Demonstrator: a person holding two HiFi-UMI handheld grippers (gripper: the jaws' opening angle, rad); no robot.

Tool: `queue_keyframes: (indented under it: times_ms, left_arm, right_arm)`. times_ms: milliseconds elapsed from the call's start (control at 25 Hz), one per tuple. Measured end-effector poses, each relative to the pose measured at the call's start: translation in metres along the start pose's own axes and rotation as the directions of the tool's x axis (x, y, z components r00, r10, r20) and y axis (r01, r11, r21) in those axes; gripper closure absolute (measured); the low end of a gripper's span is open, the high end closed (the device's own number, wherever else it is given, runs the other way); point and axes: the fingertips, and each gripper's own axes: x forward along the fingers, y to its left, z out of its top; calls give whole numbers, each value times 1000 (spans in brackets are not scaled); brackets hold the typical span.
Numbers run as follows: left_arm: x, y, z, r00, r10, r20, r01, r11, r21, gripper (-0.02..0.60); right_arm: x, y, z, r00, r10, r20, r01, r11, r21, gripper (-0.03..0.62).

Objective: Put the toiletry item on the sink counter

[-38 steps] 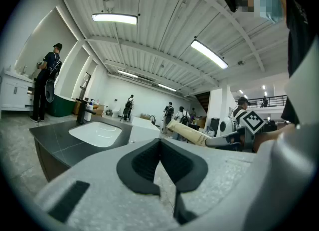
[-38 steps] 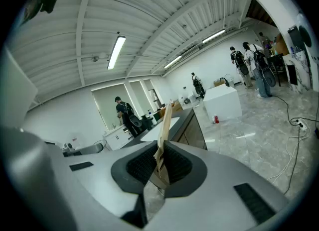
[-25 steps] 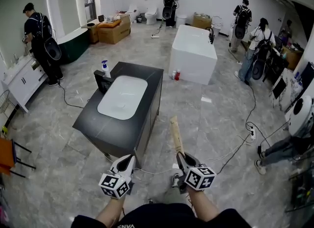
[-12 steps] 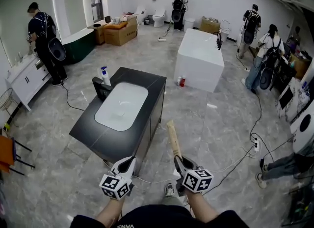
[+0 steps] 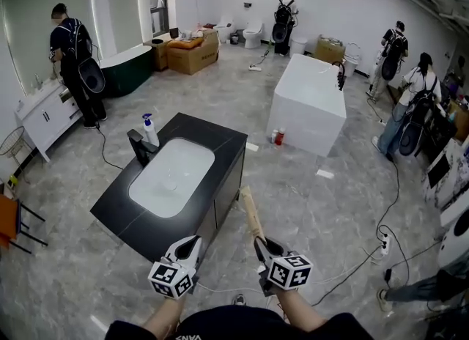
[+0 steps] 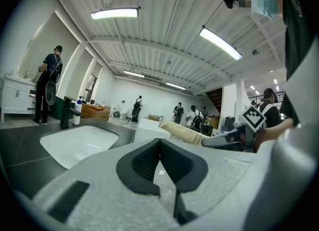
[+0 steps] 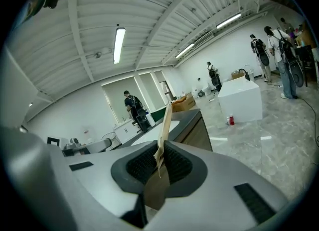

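Observation:
A long tan toothbrush box [image 5: 250, 214] sticks up and forward from my right gripper [image 5: 261, 243], which is shut on its lower end. In the right gripper view the box [image 7: 165, 120] stands between the dark pads. The black sink counter [image 5: 220, 137] with its white basin [image 5: 171, 176] lies ahead and to the left; the box tip is near the counter's front right corner. My left gripper [image 5: 193, 241] hovers below the counter's near end, shut and empty. The left gripper view shows its closed pads [image 6: 159, 143], the basin [image 6: 79, 143] and the box [image 6: 183, 131].
A black faucet [image 5: 139, 146] and a white spray bottle [image 5: 149, 129] stand on the counter's far left side. A white bathtub [image 5: 311, 100] stands beyond, with red cans [image 5: 278, 137] at its foot. Cables cross the floor at right. Several people work along the walls.
The counter has come nearer and shifted left in the head view. Both grippers keep their pose; the box stays in the right gripper.

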Motion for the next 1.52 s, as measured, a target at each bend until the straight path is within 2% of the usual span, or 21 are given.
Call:
queue_keyframes:
  times_ms: [200,440,720,1160,1520]
  left_arm:
    - [43,-5,4,999,47,12,-46,999,-4,574]
    - [73,6,2,996,83,-21,-83,996,-13,574]
    - [131,34,2,997,75,-33,-75,997,-17,574]
    - [232,108,30,997,52,-55,-52,999,-12,574]
    - [276,183,47,996,71,-61,-72,997,-13,575]
  right_arm:
    - [18,-39,24,999,36,-27,-36,999,-25,557]
    - [41,-68,45,998,48,-35,-49,999,-15,557]
    - [87,-97,59,998,45,-49,-46,999,-8,557]
    - [192,-133,105,994,46,-96,-48,999,-22,557]
    - [288,-137,135,991,76,-108,-80,996,-27,557]
